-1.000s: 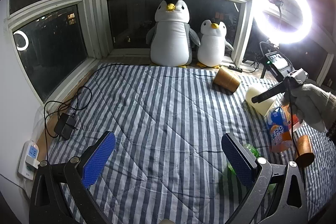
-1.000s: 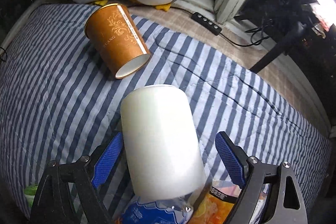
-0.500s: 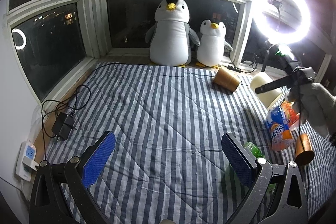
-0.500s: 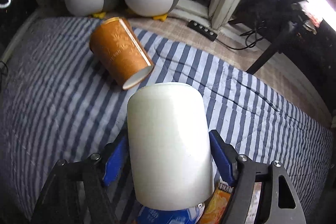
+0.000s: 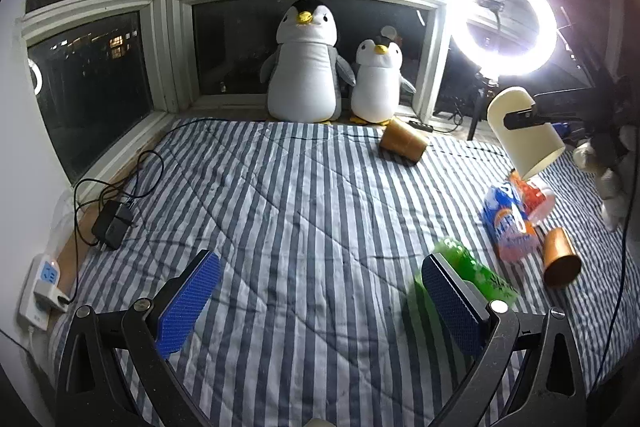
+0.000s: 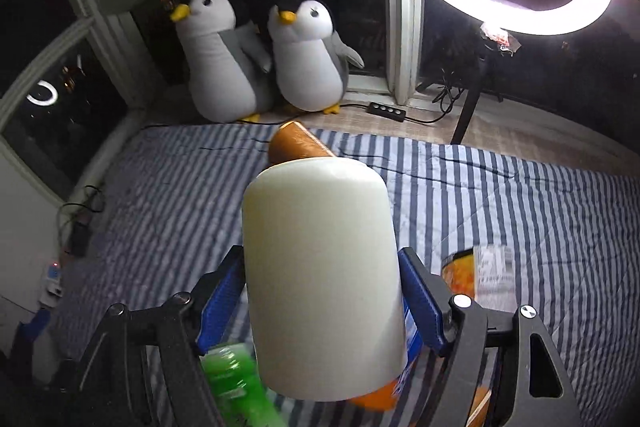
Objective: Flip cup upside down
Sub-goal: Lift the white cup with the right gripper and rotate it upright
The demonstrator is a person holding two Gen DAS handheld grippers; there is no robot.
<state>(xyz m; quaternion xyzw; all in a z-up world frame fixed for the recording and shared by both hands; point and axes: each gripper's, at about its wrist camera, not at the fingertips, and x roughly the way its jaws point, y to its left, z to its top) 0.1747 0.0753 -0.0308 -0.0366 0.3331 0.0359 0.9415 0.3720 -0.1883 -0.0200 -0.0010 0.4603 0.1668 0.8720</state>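
My right gripper [image 6: 320,299] is shut on a cream white cup [image 6: 320,267], its blue pads pressing both sides. The cup is lifted clear of the striped quilt, closed bottom pointing away and up, open mouth toward the camera. In the left wrist view the same cup [image 5: 524,135] hangs tilted at the far right, held by the right gripper [image 5: 532,117] in a gloved hand. My left gripper [image 5: 316,299] is open and empty, low over the striped quilt [image 5: 280,219].
A brown paper cup [image 5: 402,145] lies on its side near two plush penguins [image 5: 304,67]. A green bottle [image 5: 476,275], snack bags [image 5: 508,223] and a small copper cup [image 5: 560,263] lie at the right. A ring light [image 5: 504,23] glares behind. A charger and cable [image 5: 112,223] lie at the left.
The right gripper closed on the white cup, lifted it off the quilt and tipped its bottom upward. The left gripper stayed open and nearly still.
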